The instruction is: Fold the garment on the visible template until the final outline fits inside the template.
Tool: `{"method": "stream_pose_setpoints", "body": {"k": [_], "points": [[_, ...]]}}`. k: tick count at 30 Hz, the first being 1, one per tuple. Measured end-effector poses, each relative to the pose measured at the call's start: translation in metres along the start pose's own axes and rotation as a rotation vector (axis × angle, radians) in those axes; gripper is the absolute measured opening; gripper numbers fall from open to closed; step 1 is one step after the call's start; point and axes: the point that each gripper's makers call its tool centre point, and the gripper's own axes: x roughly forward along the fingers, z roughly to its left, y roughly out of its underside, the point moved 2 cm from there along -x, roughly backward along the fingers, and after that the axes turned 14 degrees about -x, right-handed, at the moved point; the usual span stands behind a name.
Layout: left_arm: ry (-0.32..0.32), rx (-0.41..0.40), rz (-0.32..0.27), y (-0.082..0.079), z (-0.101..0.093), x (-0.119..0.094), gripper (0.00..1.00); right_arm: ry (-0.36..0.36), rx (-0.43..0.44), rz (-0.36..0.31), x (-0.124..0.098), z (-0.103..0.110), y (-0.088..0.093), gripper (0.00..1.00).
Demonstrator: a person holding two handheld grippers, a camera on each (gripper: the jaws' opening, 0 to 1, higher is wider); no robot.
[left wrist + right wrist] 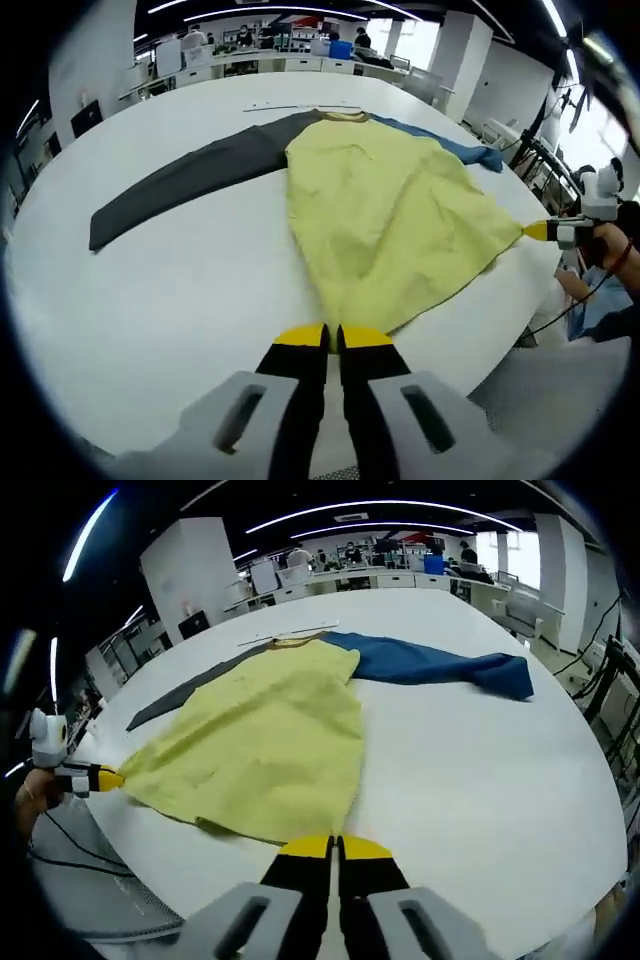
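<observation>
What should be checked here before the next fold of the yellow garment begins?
1. Left gripper shut on the garment hem: ok.
2. Right gripper shut on the other hem corner: ok.
3. Grey sleeve flat on the table: ok.
4. Blue sleeve spread flat: not ok, its end is bunched.
5. Whole garment on the table: ok.
6. Template outline under the garment: cannot tell.

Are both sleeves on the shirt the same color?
No, in the left gripper view one sleeve is dark gray and the other sleeve is blue.
</observation>
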Motion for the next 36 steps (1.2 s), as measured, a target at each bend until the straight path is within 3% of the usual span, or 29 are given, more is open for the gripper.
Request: {"method": "stream_pose_setpoints", "body": {"k": [15, 36], "points": [[-0.01, -0.02, 0.062, 0.021, 0.003, -0.007, 0.01, 0.028, 0.033, 0.063, -0.014, -0.004, 0.032, 0.0], [-0.017, 0.029, 0.137, 0.049, -0.001, -0.01, 0.01, 0.045, 0.043, 0.083, -0.024, -0.007, 0.041, 0.0]]}}
